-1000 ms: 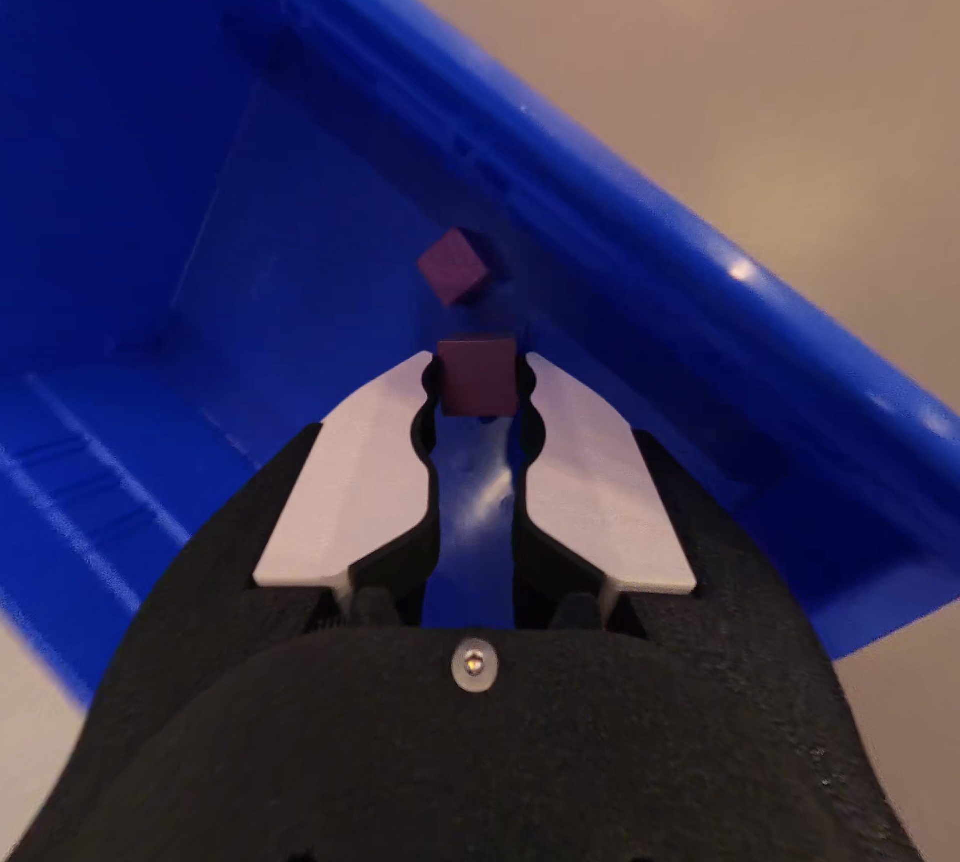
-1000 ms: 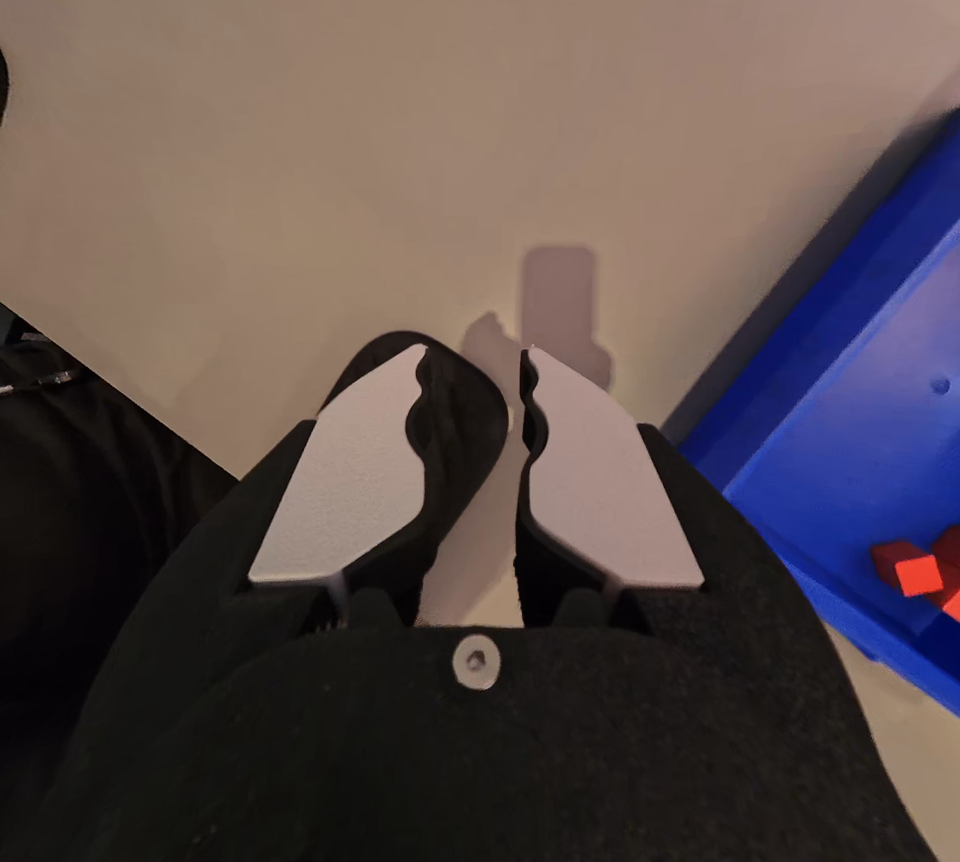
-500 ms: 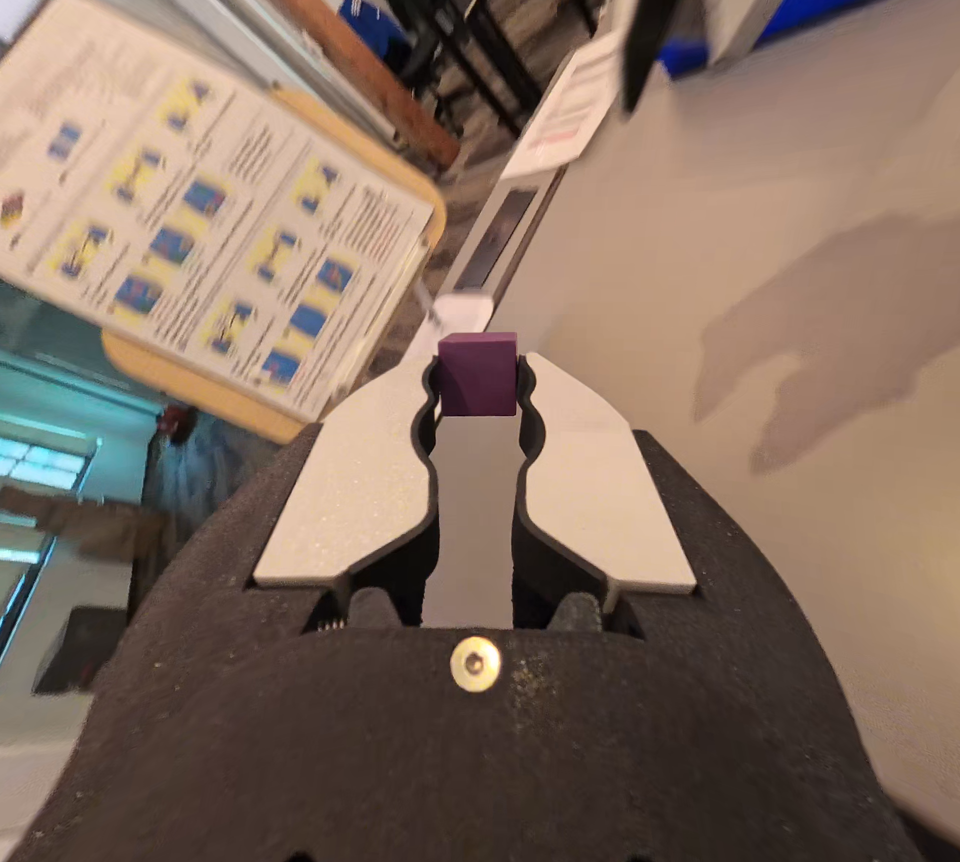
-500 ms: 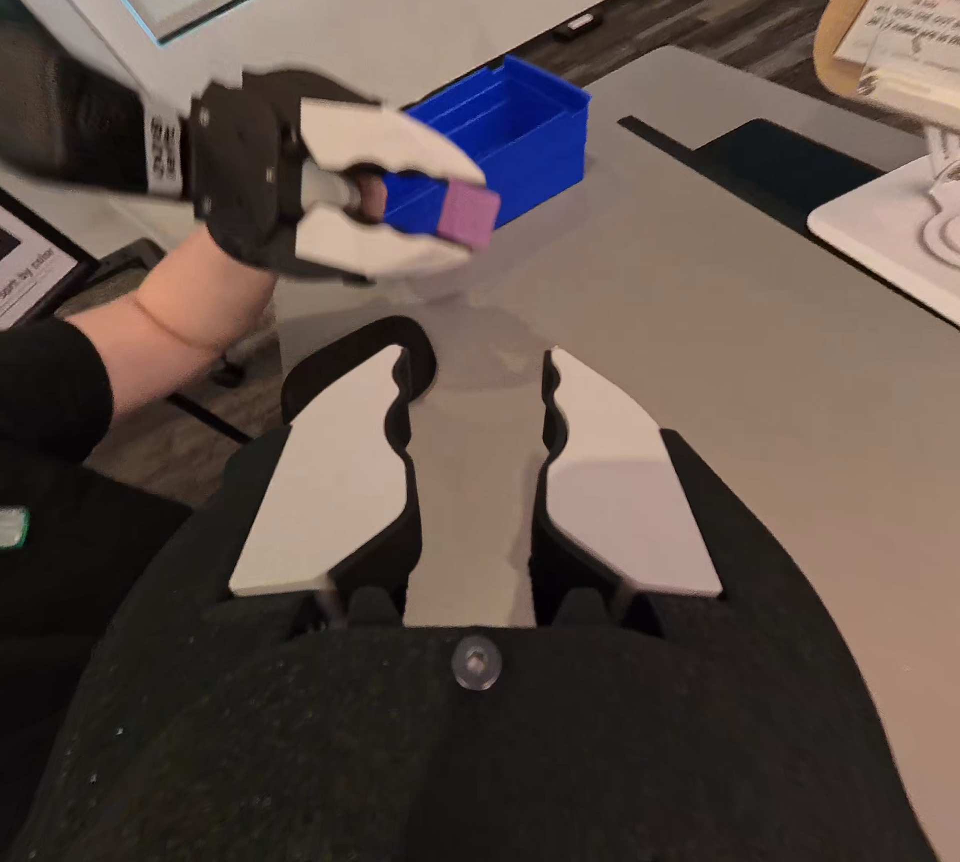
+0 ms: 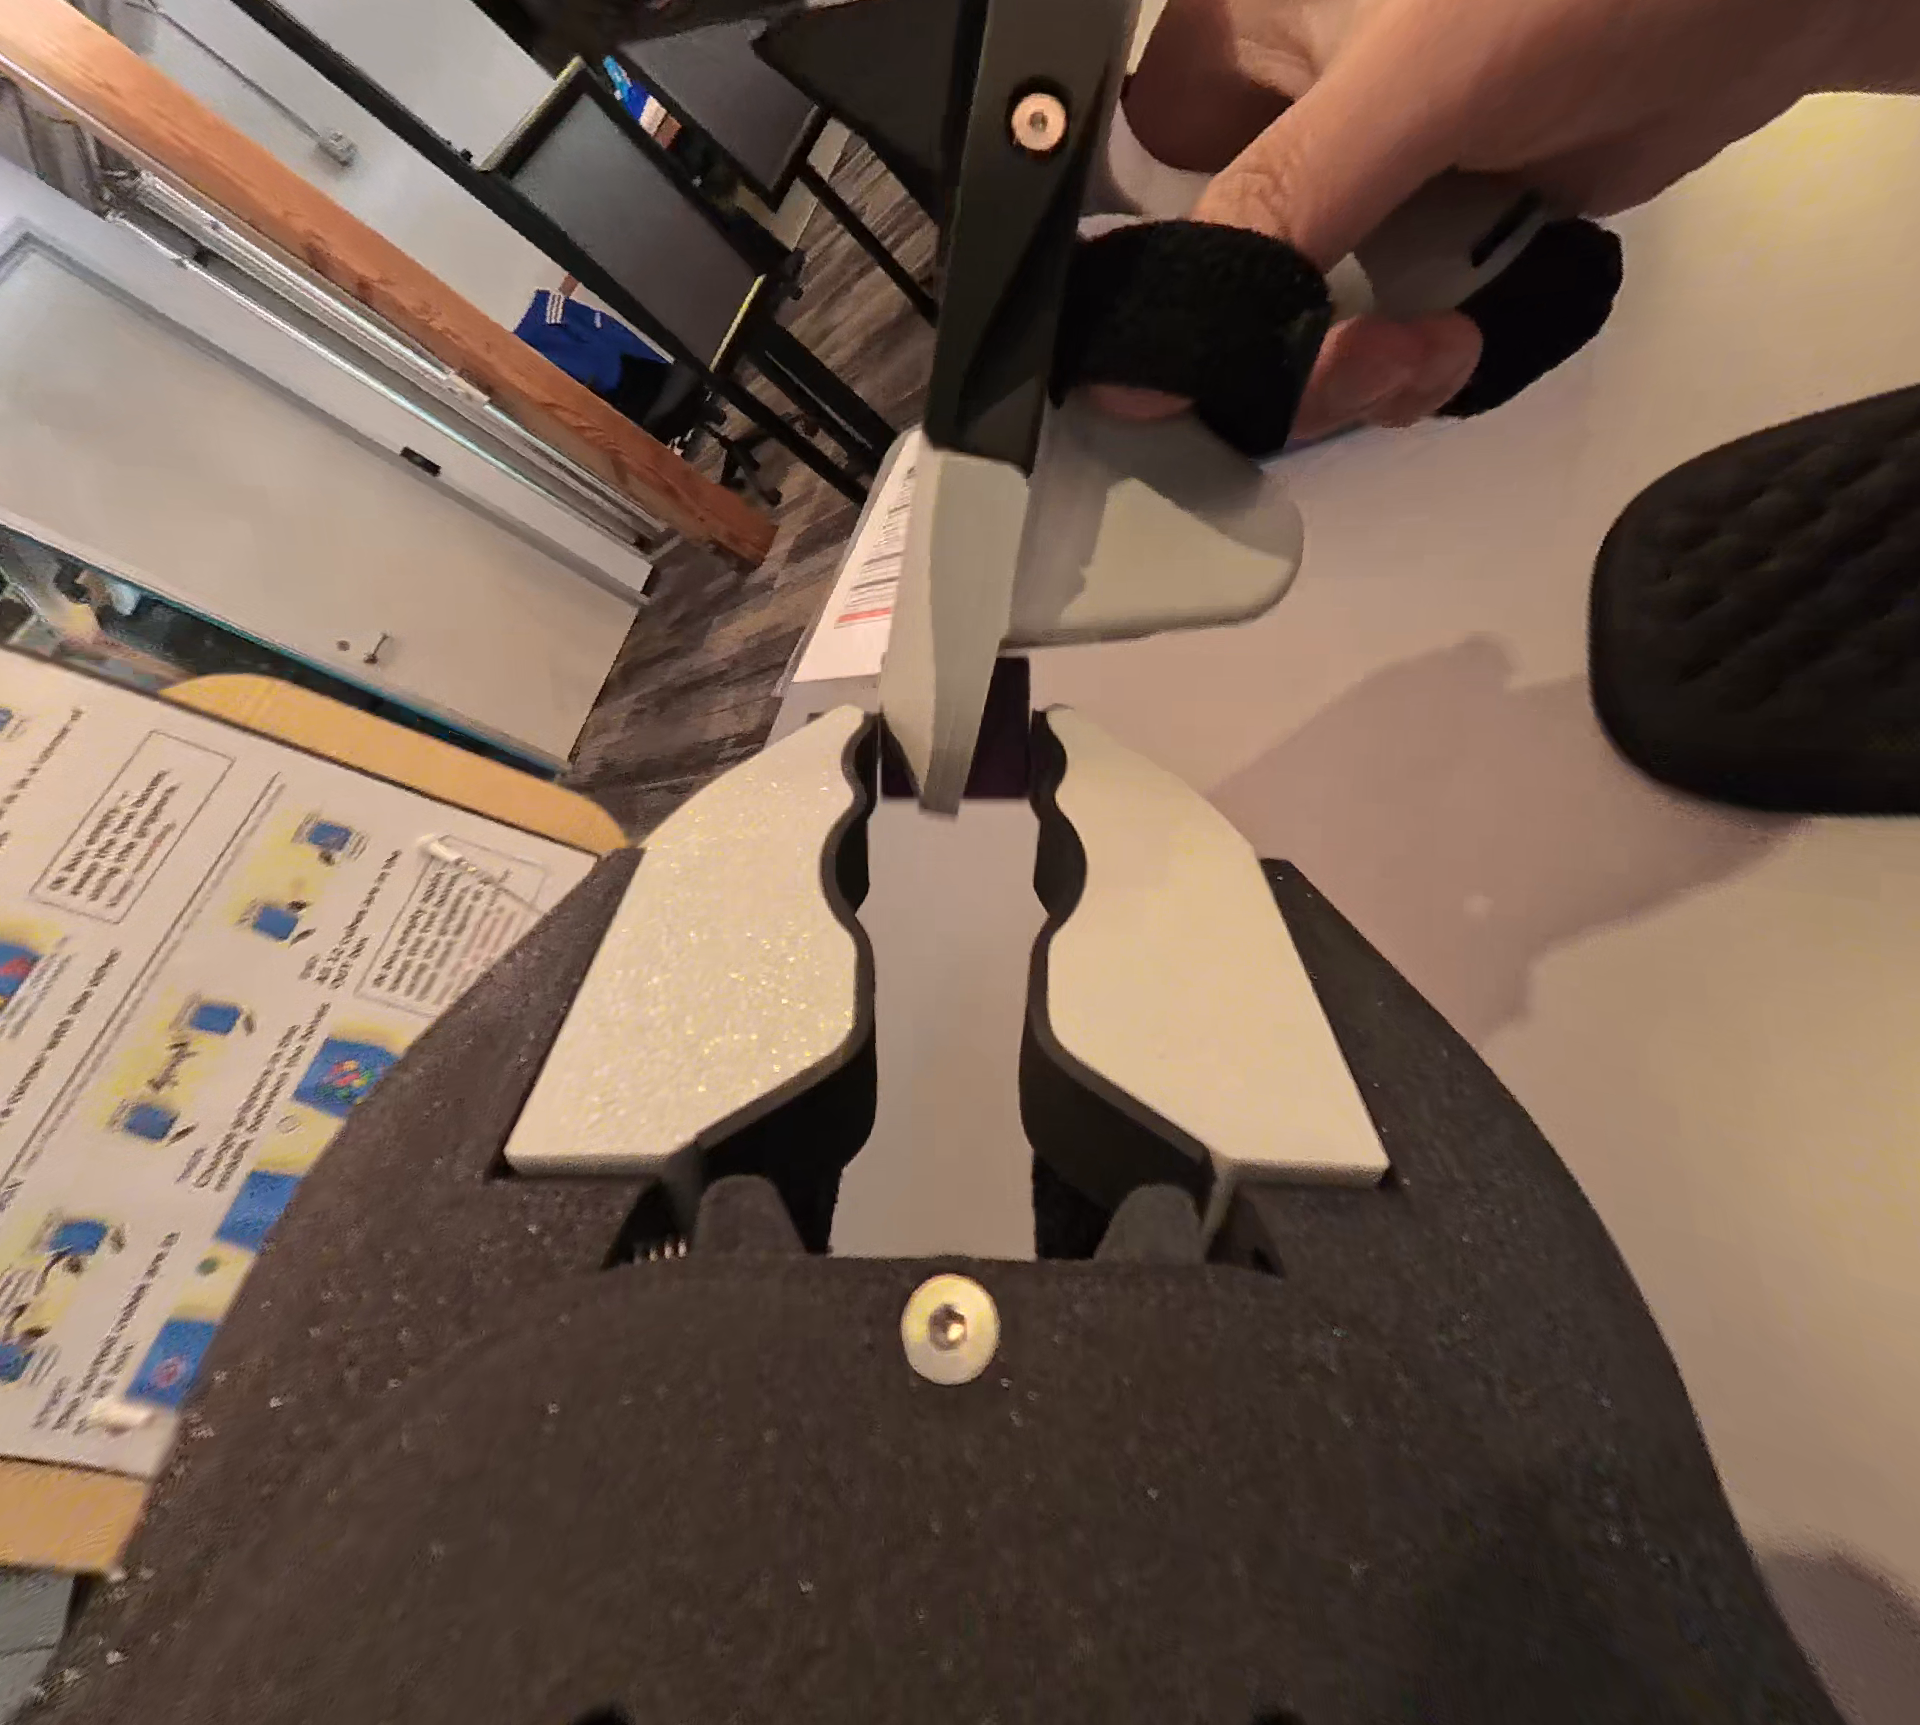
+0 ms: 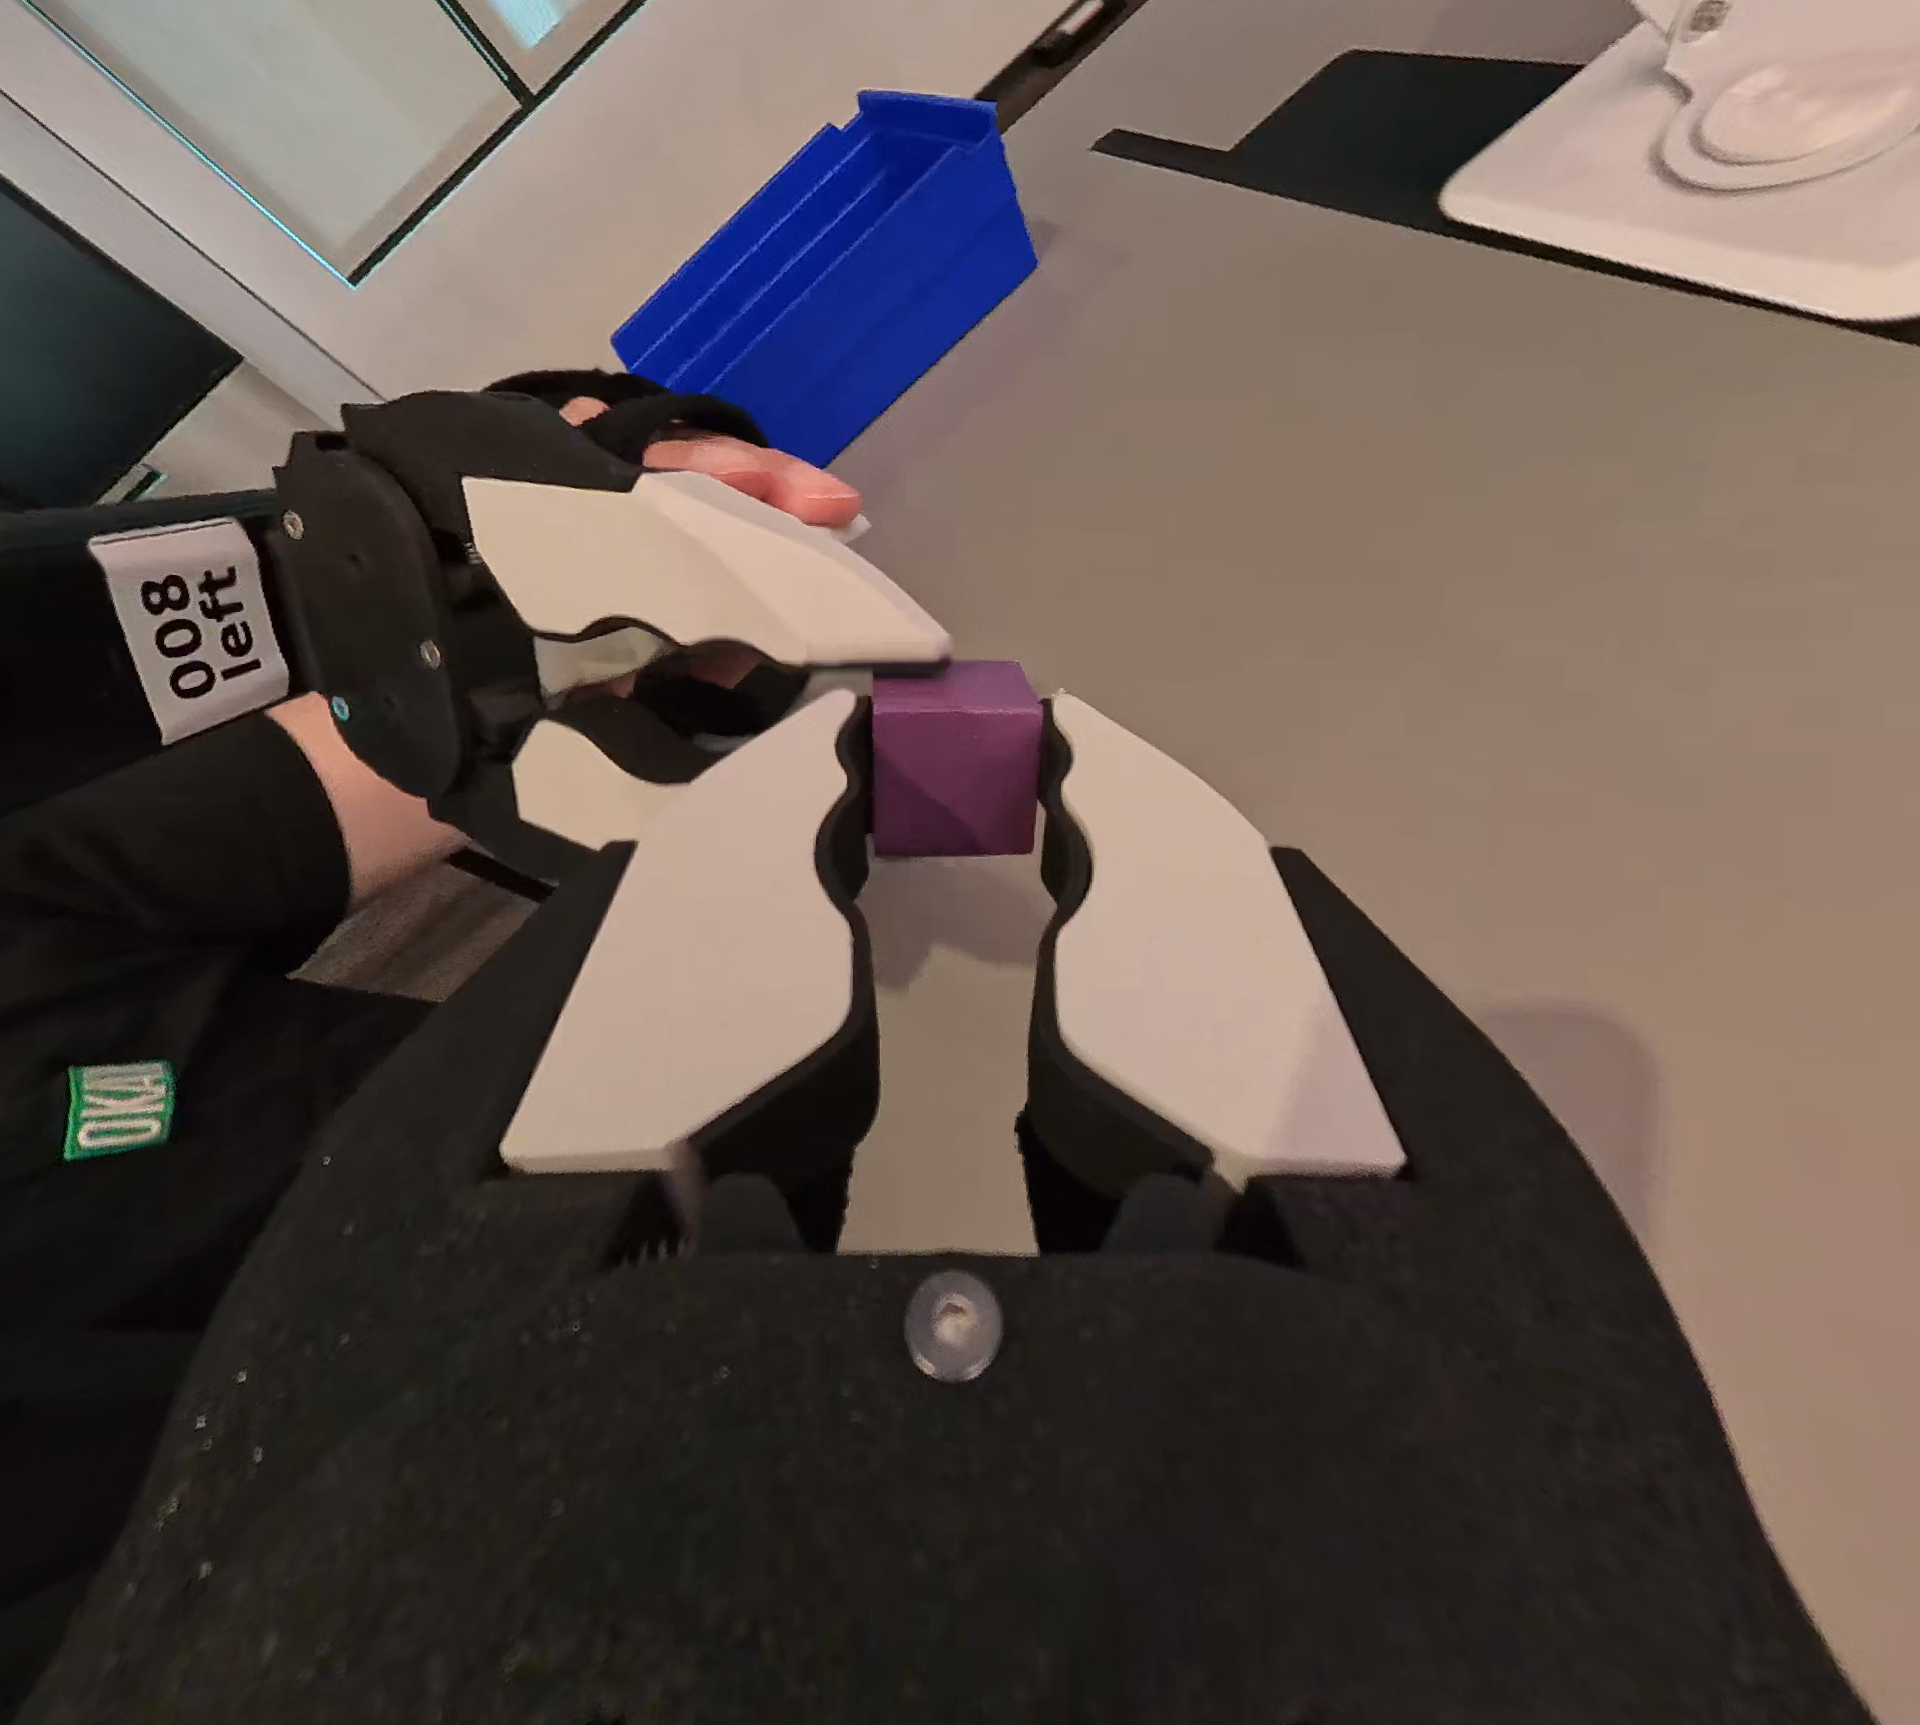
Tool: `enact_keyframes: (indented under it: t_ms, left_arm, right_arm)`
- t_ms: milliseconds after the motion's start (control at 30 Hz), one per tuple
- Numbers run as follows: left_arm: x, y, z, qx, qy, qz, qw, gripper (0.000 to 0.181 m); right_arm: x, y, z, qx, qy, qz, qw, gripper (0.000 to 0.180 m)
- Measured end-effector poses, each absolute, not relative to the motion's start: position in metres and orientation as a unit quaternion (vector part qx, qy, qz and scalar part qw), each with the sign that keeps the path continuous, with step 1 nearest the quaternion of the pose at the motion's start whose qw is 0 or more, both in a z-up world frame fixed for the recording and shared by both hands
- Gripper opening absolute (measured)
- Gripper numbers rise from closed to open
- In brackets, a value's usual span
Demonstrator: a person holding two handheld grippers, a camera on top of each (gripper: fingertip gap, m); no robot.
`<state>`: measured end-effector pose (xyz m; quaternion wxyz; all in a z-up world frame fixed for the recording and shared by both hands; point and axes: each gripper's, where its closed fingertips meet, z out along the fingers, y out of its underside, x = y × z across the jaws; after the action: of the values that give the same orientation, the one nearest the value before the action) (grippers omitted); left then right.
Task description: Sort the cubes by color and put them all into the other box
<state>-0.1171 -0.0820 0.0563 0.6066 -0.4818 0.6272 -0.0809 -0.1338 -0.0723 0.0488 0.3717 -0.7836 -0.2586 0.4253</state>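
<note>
A purple cube [image 6: 954, 756] is held in the air above the grey table [image 6: 1455, 636] by both grippers at once. My right gripper [image 6: 956, 719] is shut on its left and right sides. My left gripper [image 6: 894, 688] comes in from the left, with its upper finger on the cube's top face. In the left wrist view my left gripper [image 5: 951, 730] is shut on the cube [image 5: 1006, 740], which is mostly hidden behind a finger [image 5: 935, 636] of the right gripper coming down from above. An open blue box [image 6: 831, 283] stands on the far part of the table.
A white stand base [image 6: 1714, 169] sits at the table's far right. An illustrated board [image 5: 208, 1000] stands at the left. A black padded object [image 5: 1766, 636] lies at the right. A person's hand [image 5: 1507, 13] holds the right gripper.
My left gripper lifted the purple cube out of a blue box and carried it toward the right gripper. The right gripper swung up from the table and closed on the cube.
</note>
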Motion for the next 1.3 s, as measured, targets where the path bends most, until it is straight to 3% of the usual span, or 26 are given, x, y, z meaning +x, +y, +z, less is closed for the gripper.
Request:
enact_keyframes:
  t_ms: [233,400,600,733,933,1033,1300]
  left_arm:
    - [-0.138,-0.086,0.037,-0.539,0.618,-0.061,0.568,0.023]
    - [-0.188,-0.064,0.023,-0.624,0.567,-0.001,0.537,0.015]
    - [-0.206,-0.044,0.027,-0.665,0.53,0.066,0.522,0.015]
    - [-0.201,-0.033,0.031,-0.667,0.524,0.089,0.523,0.013]
    - [-0.194,-0.023,0.025,-0.672,0.518,0.089,0.522,0.01]
    - [-0.198,-0.02,0.025,-0.675,0.508,0.086,0.527,0.011]
    - [-0.297,-0.013,0.051,-0.703,0.42,0.159,0.552,0.01]
  right_arm:
    - [0.042,-0.103,0.048,-0.825,-0.22,0.338,0.397,0.029]
    - [0.198,-0.104,-0.026,-0.929,-0.103,0.192,0.298,0.029]
    - [0.2,-0.1,-0.117,-0.957,-0.176,0.202,0.107,0.029]
    - [0.192,-0.1,-0.147,-0.956,-0.232,0.176,0.028,0.029]
    - [0.181,-0.096,-0.143,-0.945,-0.261,0.191,0.05,0.03]
    - [0.183,-0.096,-0.132,-0.942,-0.24,0.221,0.081,0.041]
    - [0.23,-0.106,-0.016,-0.897,-0.145,0.206,0.363,0.042]
